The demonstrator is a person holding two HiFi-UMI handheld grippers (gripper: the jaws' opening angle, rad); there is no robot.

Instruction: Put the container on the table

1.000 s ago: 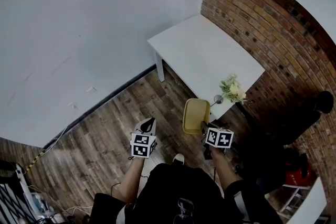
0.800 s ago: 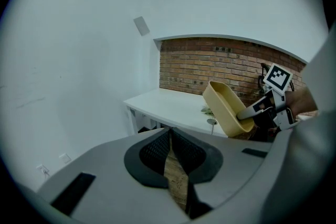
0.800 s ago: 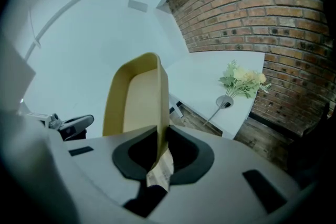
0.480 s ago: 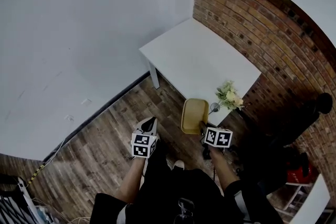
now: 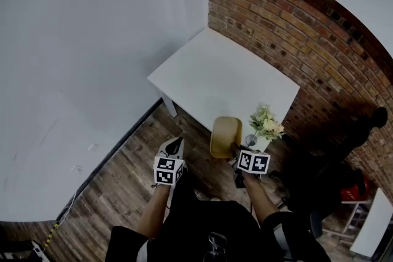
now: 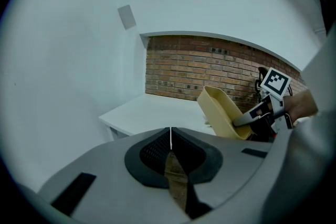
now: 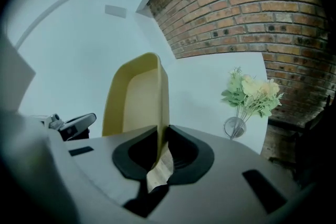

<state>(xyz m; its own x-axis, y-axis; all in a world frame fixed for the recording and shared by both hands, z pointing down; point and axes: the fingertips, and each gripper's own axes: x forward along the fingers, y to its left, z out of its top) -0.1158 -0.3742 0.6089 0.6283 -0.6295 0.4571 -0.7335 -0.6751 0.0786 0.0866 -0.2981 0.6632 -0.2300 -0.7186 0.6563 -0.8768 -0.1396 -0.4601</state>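
Note:
A pale yellow oblong container (image 5: pixel 225 137) hangs in the air just off the near edge of the white table (image 5: pixel 215 77). My right gripper (image 5: pixel 236 150) is shut on its rim, and the right gripper view shows the container (image 7: pixel 139 99) standing on edge, its wall pinched between the jaws of the right gripper (image 7: pixel 160 150). My left gripper (image 5: pixel 174 147) is to the left over the wooden floor, shut and holding nothing. From the left gripper view the container (image 6: pixel 223 113) appears tilted at the right, beyond the closed left gripper (image 6: pixel 170 152).
A glass vase of pale flowers (image 5: pixel 265 123) stands on the table's near right corner, close to the container. A brick wall (image 5: pixel 288 27) runs behind the table and a white wall (image 5: pixel 92 27) to its left. Dark objects (image 5: pixel 331 150) sit at the right.
The view has shifted so the table lies closer and more central. Both grippers and the held container have kept their places in the frame, the container now nearer the table edge.

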